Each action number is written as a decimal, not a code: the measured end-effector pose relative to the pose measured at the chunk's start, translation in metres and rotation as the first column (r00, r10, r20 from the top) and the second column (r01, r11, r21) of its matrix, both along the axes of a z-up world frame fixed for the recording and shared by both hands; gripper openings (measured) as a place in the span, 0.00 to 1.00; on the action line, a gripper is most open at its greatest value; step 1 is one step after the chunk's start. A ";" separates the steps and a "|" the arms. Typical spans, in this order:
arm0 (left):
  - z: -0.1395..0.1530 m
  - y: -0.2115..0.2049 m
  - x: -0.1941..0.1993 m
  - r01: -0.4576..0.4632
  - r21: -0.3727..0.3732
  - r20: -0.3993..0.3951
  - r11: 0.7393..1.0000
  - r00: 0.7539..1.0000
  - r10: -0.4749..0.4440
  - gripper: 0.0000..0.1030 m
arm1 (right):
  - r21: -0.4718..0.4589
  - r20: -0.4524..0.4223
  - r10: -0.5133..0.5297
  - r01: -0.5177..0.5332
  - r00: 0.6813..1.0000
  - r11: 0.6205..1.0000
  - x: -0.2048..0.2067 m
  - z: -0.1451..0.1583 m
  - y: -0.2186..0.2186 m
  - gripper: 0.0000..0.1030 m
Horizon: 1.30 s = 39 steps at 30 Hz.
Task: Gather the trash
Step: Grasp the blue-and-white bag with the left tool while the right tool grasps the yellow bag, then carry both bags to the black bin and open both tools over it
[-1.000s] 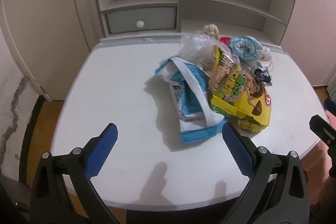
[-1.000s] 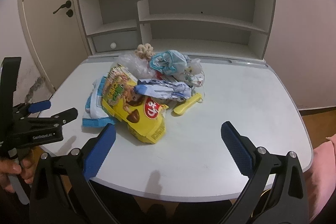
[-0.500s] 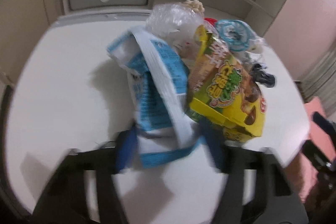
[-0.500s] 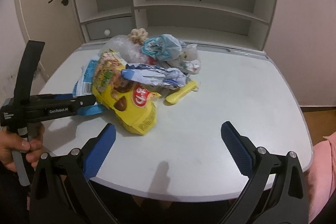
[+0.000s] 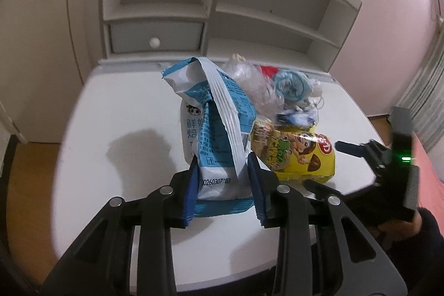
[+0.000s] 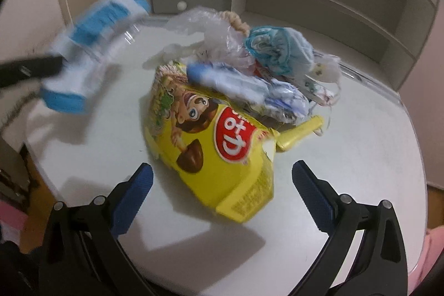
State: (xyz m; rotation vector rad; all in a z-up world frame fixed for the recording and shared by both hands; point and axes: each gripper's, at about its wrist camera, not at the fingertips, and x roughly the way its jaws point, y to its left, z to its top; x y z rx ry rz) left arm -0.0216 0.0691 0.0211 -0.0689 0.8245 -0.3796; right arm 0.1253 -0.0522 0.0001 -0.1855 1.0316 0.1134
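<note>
Left gripper clamping the blue-and-white snack bag; right gripper hanging spread wide.

Left wrist view: bag standing upright at frame centre, blue fingers pinching its lower end above the white desk. Right wrist view: same bag blurring at upper left, off the desk; yellow snack bag lying at centre, its near end sitting between the parted right fingers, untouched; crumpled wrappers piling behind it, upper right.
</note>
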 end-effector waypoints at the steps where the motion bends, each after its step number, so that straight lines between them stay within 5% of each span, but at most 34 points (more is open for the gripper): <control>1: 0.004 0.003 -0.003 -0.003 0.001 0.010 1.000 1.000 0.003 0.32 | -0.009 -0.002 0.004 -0.004 1.000 1.000 0.002 -0.003 0.001 0.94; 3: 0.011 0.010 -0.006 -0.015 0.005 0.026 1.000 1.000 0.015 0.32 | -0.030 -0.009 0.009 -0.009 1.000 1.000 0.008 -0.008 0.005 0.92; 4: 0.013 0.013 -0.007 -0.023 0.008 0.031 1.000 0.999 0.023 0.32 | -0.032 -0.009 0.014 -0.015 1.000 0.999 0.010 -0.009 0.007 0.78; 6: 0.014 0.019 -0.008 -0.047 0.021 0.035 0.999 0.998 0.046 0.32 | -0.034 -0.014 0.013 -0.014 1.000 0.999 0.009 -0.008 0.011 0.69; 7: 0.015 0.022 -0.009 -0.057 0.028 0.038 0.998 0.998 0.056 0.32 | -0.016 -0.004 0.015 -0.015 1.000 1.000 0.006 -0.005 0.012 0.48; 18: 0.029 0.014 -0.021 -0.110 0.082 0.083 0.991 0.991 0.103 0.32 | 0.201 0.124 -0.024 -0.002 0.992 0.980 -0.033 0.078 -0.007 0.38; 25: 0.038 -0.100 -0.024 0.103 0.077 0.119 0.992 0.987 -0.112 0.32 | 0.157 0.245 -0.296 0.264 0.923 0.952 -0.085 0.131 -0.122 0.38; 28: 0.035 -0.180 -0.032 0.251 0.061 0.135 0.966 0.957 -0.257 0.32 | 0.126 0.262 -0.458 0.440 0.850 0.889 -0.128 0.134 -0.192 0.38; 31: 0.025 -0.267 -0.053 0.410 0.047 0.150 0.911 0.899 -0.412 0.32 | 0.094 0.243 -0.650 0.650 0.720 0.754 -0.194 0.122 -0.271 0.38; 36: -0.011 -0.404 -0.108 0.649 0.039 0.108 0.760 0.753 -0.649 0.32 | 0.048 0.194 -0.851 0.862 0.488 0.505 -0.294 0.088 -0.367 0.38; 39: -0.049 -0.475 -0.145 0.766 0.012 0.043 0.643 0.642 -0.766 0.32 | 0.025 0.155 -0.918 0.928 0.364 0.372 -0.342 0.062 -0.411 0.38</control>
